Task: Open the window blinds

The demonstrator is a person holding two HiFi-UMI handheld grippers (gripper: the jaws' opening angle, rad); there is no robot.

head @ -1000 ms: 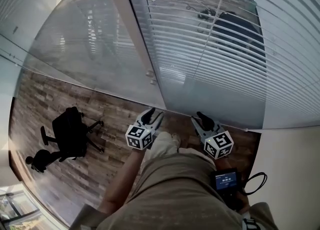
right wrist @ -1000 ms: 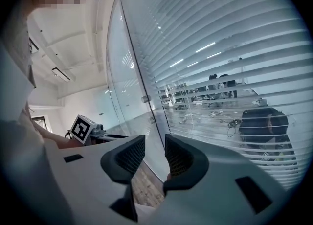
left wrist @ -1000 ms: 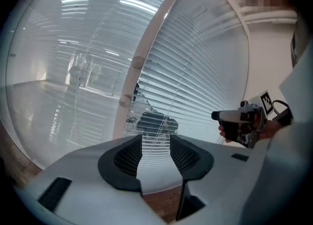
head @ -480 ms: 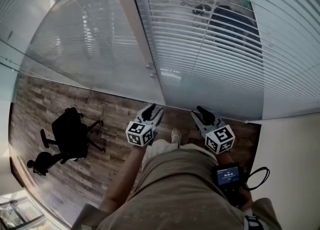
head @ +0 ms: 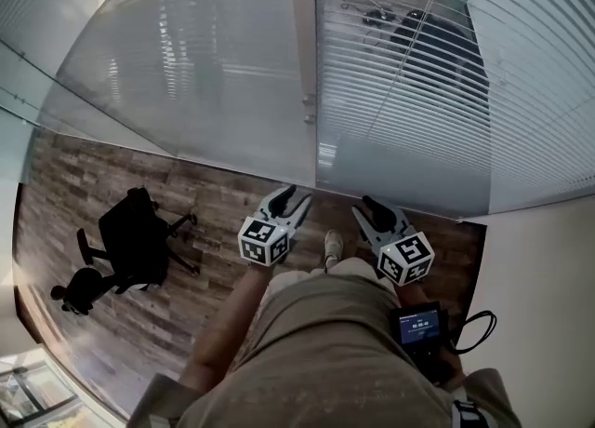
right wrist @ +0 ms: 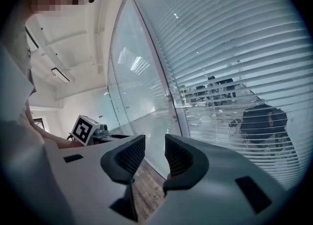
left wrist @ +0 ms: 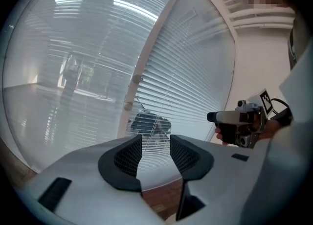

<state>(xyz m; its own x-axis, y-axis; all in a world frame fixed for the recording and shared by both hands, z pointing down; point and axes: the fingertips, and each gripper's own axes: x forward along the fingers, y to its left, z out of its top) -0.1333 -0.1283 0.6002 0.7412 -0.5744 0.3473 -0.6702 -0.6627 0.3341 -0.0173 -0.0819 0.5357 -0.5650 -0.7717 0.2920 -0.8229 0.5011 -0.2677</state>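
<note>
**Closing in on the blinds, both grippers empty**

The left gripper [head: 291, 197] and right gripper [head: 379, 212] sit low in front of the body, side by side, pointing at the glass wall. Both have their jaws parted a fair bit with nothing between them, I'd guess so either one can grab the control once it's in reach. The blinds [head: 409, 91] hang lowered behind the glass, ahead and to the right, well clear of both grippers. Compared with a second ago, both grippers have nudged toward the glass, and the upright frame post [head: 302, 63] has slid rightward in the head view.
</note>
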